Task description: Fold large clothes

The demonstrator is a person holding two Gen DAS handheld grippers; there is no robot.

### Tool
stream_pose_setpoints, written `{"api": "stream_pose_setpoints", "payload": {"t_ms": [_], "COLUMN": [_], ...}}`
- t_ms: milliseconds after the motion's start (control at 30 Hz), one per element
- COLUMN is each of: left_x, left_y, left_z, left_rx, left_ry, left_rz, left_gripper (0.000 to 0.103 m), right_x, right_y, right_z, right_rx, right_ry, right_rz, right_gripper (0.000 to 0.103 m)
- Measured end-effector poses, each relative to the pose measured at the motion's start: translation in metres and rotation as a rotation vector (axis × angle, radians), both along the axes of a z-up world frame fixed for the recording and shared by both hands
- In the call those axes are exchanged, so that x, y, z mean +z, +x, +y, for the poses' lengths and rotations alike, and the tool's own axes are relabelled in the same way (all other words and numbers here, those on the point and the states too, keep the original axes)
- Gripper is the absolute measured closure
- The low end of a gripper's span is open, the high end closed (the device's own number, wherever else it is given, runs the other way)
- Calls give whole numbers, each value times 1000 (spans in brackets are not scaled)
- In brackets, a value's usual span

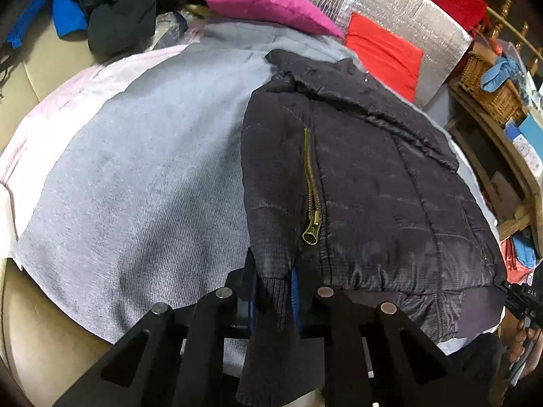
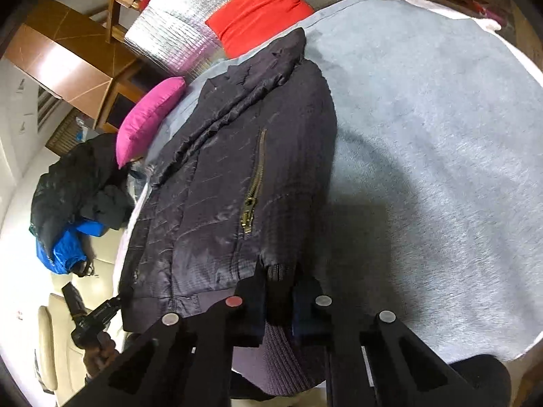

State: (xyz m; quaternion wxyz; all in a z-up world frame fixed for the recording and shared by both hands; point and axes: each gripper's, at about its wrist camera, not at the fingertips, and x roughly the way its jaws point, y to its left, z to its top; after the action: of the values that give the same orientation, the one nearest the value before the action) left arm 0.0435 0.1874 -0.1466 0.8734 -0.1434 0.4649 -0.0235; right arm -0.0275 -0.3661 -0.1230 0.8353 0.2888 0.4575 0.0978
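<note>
Two grippers, each clamped on ribbed knit at the near hem of a dark quilted jacket [image 1: 356, 183]. Left gripper [image 1: 275, 291]: fingers [image 1: 246, 288] pinching a ribbed cuff [image 1: 273, 288], knit squeezed between blue-edged pads, fabric hanging below the pinch. Right gripper [image 2: 281, 291]: fingers [image 2: 249, 291] closed on a ribbed cuff [image 2: 280, 269], more ribbed knit draped beneath. Jacket [image 2: 220, 186] lying flat on a grey blanket [image 1: 135, 176] spread over a bed, folded narrow, collar end away from the grippers, hem end nearest. Brass zipper [image 1: 312, 186] exposed on top panel, slider at the near end. Same zipper [image 2: 254, 183] in right wrist view, running lengthwise. Blanket [image 2: 424, 152] bare beside the jacket on one flank. Pink sheet [image 1: 51, 115] showing past the blanket edge. Magenta cushion [image 1: 268, 3] and red cushion [image 1: 383, 54] beyond the collar, against a silver quilted panel [image 1: 400, 10]. Heap of dark clothes [image 1: 118, 10] with a blue garment [image 1: 68, 13] at the bed's far corner. Wicker basket [image 1: 492, 84] on wooden shelving alongside. Part of the other gripper and a hand at each frame's edge.
</note>
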Motion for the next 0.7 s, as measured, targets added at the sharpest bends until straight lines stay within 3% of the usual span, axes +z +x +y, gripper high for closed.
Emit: {"api": "stream_pose_setpoints", "payload": {"t_ms": [133, 167, 200, 300, 333, 367, 400, 433, 467, 700], "left_x": [-16, -17, -17, -15, -16, -16, -17, -16, -14, 11], "left_y": [3, 2, 2, 2, 3, 5, 6, 7, 7, 0], "left_z": [5, 6, 7, 2, 0, 0, -3, -7, -8, -6], "left_rx": [54, 62, 63, 48, 43, 40, 37, 30, 17, -5], "left_ry": [-32, -41, -39, -15, -14, -9, 15, 53, 70, 33], "left_rz": [40, 37, 33, 17, 22, 26, 31, 33, 34, -7], "left_gripper": [70, 62, 59, 54, 54, 57, 65, 81, 84, 87], "right_x": [-24, -25, -26, -30, -31, -31, -33, -35, -37, -14], "right_y": [-1, -4, -7, -8, -7, -6, -4, -2, 1, -2], "right_z": [-4, -6, -8, -9, -8, -7, -5, -2, 1, -3], "right_rx": [-38, -48, -59, -61, -51, -44, -33, -30, -26, 24], "right_ry": [33, 40, 43, 40, 51, 57, 60, 50, 41, 60], "right_rz": [19, 14, 10, 22, 23, 18, 24, 41, 52, 19], "right_gripper": [73, 59, 40, 35, 37, 50, 80, 81, 88, 94]}}
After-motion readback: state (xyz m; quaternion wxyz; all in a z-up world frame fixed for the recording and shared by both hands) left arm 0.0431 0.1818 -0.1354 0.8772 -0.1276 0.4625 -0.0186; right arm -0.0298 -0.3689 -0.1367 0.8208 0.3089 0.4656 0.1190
